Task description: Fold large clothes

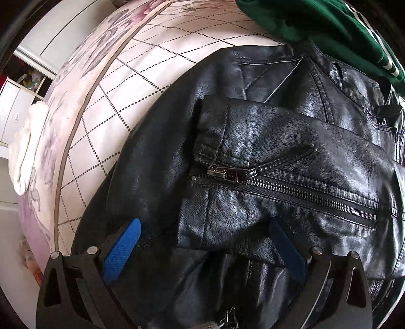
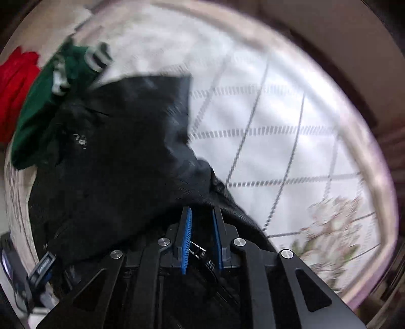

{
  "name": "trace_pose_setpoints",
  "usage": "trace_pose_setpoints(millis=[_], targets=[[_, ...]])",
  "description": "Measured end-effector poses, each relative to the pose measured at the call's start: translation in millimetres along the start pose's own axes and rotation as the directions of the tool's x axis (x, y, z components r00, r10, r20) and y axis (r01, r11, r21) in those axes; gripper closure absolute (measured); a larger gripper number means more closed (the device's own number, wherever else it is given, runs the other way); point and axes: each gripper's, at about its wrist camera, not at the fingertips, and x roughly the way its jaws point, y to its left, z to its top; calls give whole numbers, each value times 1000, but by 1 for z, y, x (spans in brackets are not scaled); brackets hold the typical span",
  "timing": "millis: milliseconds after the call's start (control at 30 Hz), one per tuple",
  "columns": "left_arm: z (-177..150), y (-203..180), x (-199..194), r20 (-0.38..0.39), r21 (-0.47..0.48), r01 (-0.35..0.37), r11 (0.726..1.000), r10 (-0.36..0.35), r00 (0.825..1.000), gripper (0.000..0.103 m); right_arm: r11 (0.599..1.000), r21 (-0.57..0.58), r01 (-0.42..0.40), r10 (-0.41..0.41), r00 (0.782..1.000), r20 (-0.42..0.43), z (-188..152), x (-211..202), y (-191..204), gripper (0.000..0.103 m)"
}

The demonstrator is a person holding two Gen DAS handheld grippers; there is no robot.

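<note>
Black faux-leather jacket (image 1: 265, 157) lies on the quilted bed (image 1: 121, 101), grainy and glossy. Left hand-held gripper (image 1: 205, 240) hangs released over it, blue pads wide; the folded sleeve with its metal zipper (image 1: 291, 187) sits just ahead, long axis running off to the right. Right hand-held gripper (image 2: 201, 227) is nearly clenched, jacket edge just ahead of it; blur hides whether anything is pinched. Green garment (image 1: 316, 22) overlaps the collar end.
</note>
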Motion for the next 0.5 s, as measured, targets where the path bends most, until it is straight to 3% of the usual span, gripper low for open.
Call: trace_pose_setpoints(millis=[100, 233, 300, 367, 500], targets=[[-1, 4, -3, -7, -18, 8, 1000, -9, 1000, 0, 999, -41, 24, -20, 997, 81, -13, -27, 6, 86], [-3, 9, -1, -8, -30, 10, 999, -10, 1000, 0, 997, -2, -80, 80, 997, 22, 13, 2, 19, 87], [2, 11, 3, -7, -31, 11, 999, -11, 1000, 0, 998, -3, -61, 61, 997, -37, 38, 24, 18, 89], [2, 13, 4, -3, -30, 12, 999, -12, 1000, 0, 999, -30, -39, 36, 996, -84, 40, 43, 24, 92], [-2, 20, -1, 12, -50, -2, 999, 2, 1000, 0, 979, -183, 86, -101, 992, -73, 21, 42, 48, 90]])
